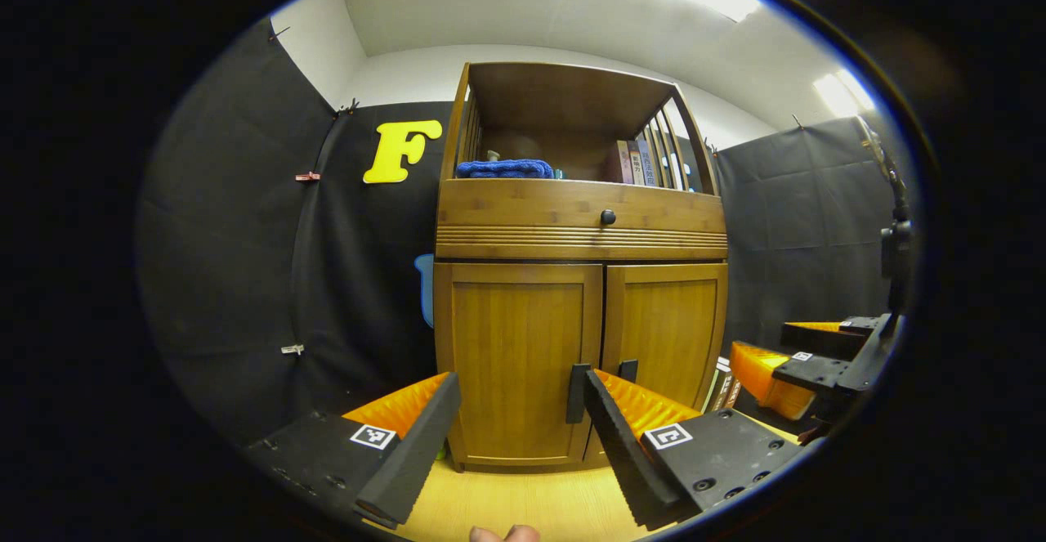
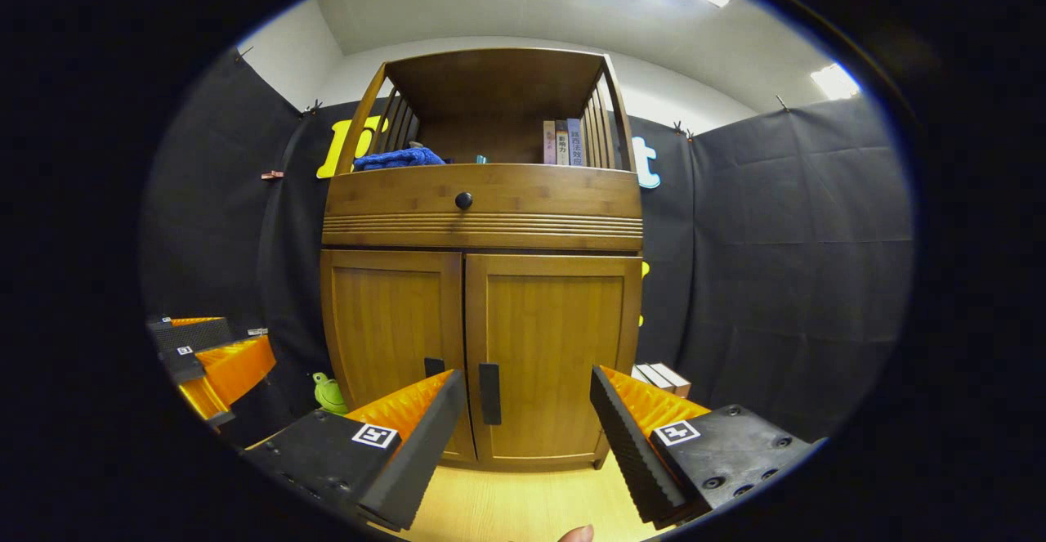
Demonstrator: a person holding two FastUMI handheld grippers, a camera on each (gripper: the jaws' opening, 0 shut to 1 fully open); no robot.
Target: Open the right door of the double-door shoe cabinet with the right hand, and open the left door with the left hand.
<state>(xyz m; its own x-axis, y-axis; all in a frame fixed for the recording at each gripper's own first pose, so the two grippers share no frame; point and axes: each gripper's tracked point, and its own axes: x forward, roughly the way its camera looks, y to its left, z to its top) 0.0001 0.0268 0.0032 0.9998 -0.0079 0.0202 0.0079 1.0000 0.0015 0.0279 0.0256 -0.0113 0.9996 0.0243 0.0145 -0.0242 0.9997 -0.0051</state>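
Observation:
A wooden shoe cabinet stands ahead with both lower doors closed. In the left gripper view the left door (image 1: 515,354) carries a dark vertical handle (image 1: 577,393), and the right door (image 1: 666,325) has its own handle (image 1: 628,370). My left gripper (image 1: 519,411) is open a short way before the left door, its inner finger close to that handle. In the right gripper view the right door (image 2: 552,346) shows its handle (image 2: 489,393), beside the left door (image 2: 392,329). My right gripper (image 2: 523,411) is open in front of the right door, holding nothing.
Above the doors sits a drawer with a round knob (image 2: 463,199), and an open shelf holds a blue cloth (image 2: 399,158) and books (image 2: 564,143). A green toy (image 2: 329,395) lies at the cabinet's left foot, more books (image 2: 662,378) at its right. Pale wooden floor (image 2: 523,489) lies in front.

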